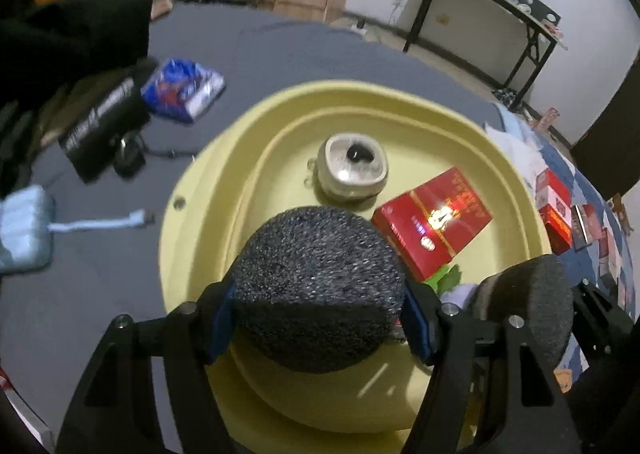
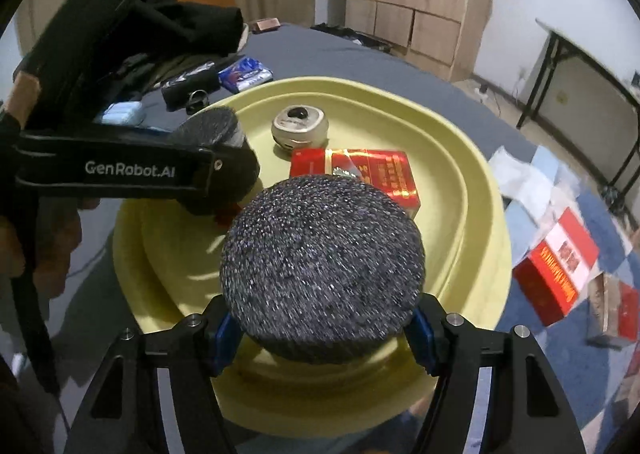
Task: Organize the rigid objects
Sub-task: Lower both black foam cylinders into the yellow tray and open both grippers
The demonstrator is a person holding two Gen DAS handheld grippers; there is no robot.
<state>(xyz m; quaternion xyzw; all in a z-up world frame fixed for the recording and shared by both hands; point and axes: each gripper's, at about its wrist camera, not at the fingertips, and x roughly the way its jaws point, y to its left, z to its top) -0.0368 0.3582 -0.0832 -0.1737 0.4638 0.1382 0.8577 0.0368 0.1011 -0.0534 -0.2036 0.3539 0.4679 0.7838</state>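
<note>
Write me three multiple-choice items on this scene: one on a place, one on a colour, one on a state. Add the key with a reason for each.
1. Where does the red box nearest the can lie?
A. on the folding table
B. inside the basin
C. on the black bag

2. What colour is the basin?
A. pale yellow
B. blue
C. white

3. How does the can stand?
A. lying on its side
B. upside down
C. upright, top facing up

Key:
1. B, since the box rests on the basin's floor beside the can.
2. A, since rim and floor are pale yellow in both views.
3. C, since its silver top with the dark opening faces the cameras.
</note>
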